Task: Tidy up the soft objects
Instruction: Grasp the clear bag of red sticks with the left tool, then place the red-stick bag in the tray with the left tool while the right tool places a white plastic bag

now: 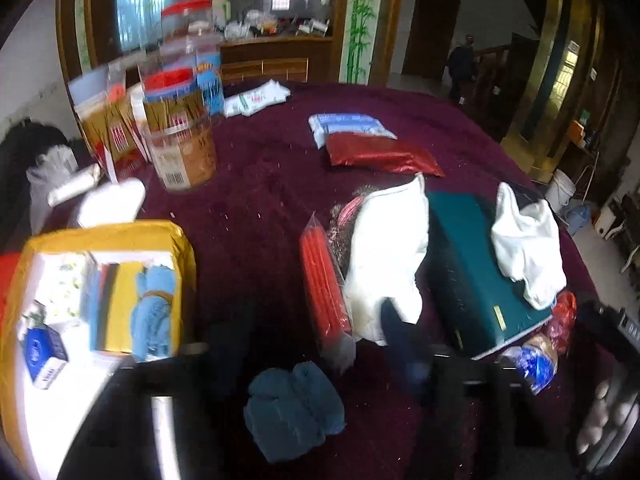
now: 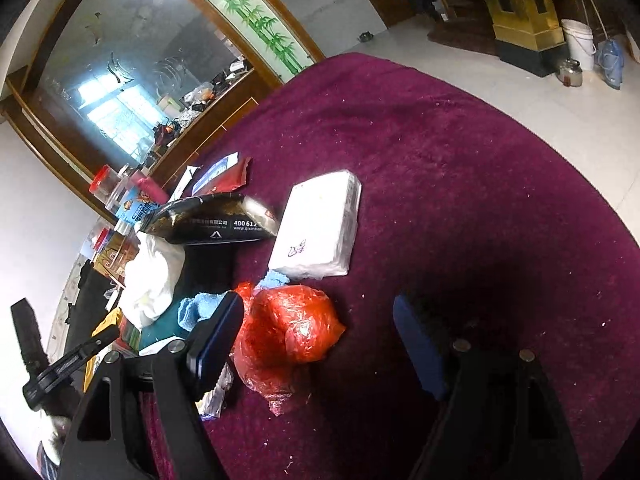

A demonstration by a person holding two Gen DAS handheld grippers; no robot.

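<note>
Just below left jaws: blue cloth (image 1: 294, 410)

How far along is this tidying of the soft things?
Early, it seems. Done: a light blue cloth already lies in the yellow box. In hand: nothing; the left gripper is blurred, with a dark blue cloth on the table below it, and the right gripper is open by a red plastic bag. Left: white cloths and a light blue towel.
</note>
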